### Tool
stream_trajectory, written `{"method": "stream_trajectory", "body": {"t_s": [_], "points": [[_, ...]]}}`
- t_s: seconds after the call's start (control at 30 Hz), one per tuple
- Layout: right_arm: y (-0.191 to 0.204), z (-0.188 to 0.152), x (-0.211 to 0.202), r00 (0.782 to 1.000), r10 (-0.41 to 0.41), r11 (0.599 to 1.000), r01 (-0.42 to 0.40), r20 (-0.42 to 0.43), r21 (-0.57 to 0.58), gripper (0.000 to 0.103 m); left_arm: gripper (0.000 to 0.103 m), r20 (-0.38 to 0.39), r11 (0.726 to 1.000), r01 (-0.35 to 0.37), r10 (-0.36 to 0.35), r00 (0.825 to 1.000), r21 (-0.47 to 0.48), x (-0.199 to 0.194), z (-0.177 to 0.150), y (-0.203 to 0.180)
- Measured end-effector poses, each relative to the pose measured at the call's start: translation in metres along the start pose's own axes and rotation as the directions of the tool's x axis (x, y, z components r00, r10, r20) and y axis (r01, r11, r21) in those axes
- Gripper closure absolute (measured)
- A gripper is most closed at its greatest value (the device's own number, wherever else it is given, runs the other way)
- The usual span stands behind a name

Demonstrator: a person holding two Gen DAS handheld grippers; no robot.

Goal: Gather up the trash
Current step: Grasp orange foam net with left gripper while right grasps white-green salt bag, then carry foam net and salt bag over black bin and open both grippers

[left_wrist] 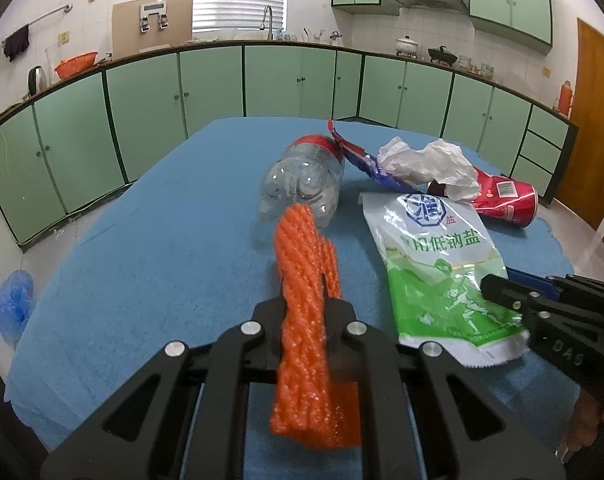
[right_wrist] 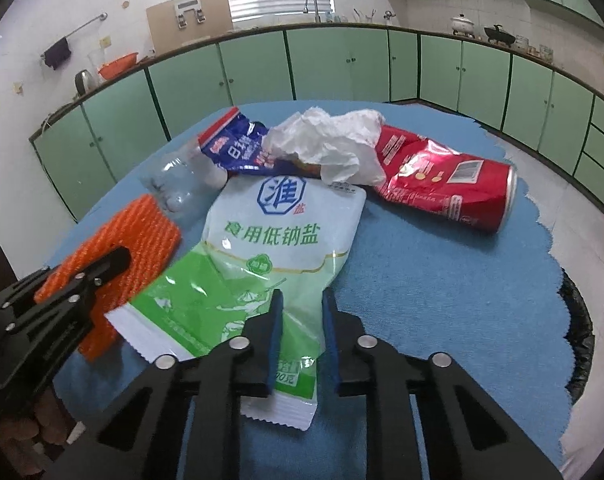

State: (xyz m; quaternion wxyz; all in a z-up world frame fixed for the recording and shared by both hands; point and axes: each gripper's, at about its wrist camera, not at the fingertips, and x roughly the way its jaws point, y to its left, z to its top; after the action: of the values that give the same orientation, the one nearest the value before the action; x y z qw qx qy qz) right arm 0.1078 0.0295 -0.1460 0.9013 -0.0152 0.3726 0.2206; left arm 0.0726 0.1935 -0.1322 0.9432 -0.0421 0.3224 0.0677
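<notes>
At lower left of the right wrist view, the left gripper (right_wrist: 114,264) clenches an orange foam net (right_wrist: 142,228); its floppy tail could snag. Lower centre, the right gripper (right_wrist: 300,312) has the salt bag (right_wrist: 278,236) between its pads, seemingly pinched; slick film may slip. Behind lie a clear bottle (right_wrist: 174,184), tissue (right_wrist: 325,140) and red can (right_wrist: 445,184).

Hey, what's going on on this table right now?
A person is clearing trash off a blue-covered table with a handheld claw in each hand. The left claw is shut on an orange foam net. The right claw straddles the near end of a green and white salt bag, which lies flat on the cloth. Not yet picked up: a clear plastic bottle, a blue snack wrapper, crumpled white paper and a red can.
</notes>
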Motion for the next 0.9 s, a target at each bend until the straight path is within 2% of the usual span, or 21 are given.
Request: {"method": "stream_trajectory", "body": {"t_s": [0.2, 0.43, 0.9], "points": [[-0.01, 0.006, -0.026, 1.0, -0.012, 1.0, 0.012, 0.021, -0.003, 0.097, 0.093, 0.021, 1.0, 0.018, -0.019, 1.0, 0.013, -0.008, 0.004, -0.011], [-0.024, 0.01, -0.056, 0.998, -0.047, 0.999, 0.048, 0.045, -0.013, 0.099, 0.093, 0.039, 0.998, 0.063, -0.064, 0.997, 0.032, -0.02, 0.01, -0.032], [-0.082, 0.002, -0.112, 0.975, -0.202, 0.978, 0.197, 0.091, 0.066, 0.1, 0.094, 0.076, 0.977, 0.18, -0.19, 0.979, 0.116, -0.037, 0.02, -0.101]]}}
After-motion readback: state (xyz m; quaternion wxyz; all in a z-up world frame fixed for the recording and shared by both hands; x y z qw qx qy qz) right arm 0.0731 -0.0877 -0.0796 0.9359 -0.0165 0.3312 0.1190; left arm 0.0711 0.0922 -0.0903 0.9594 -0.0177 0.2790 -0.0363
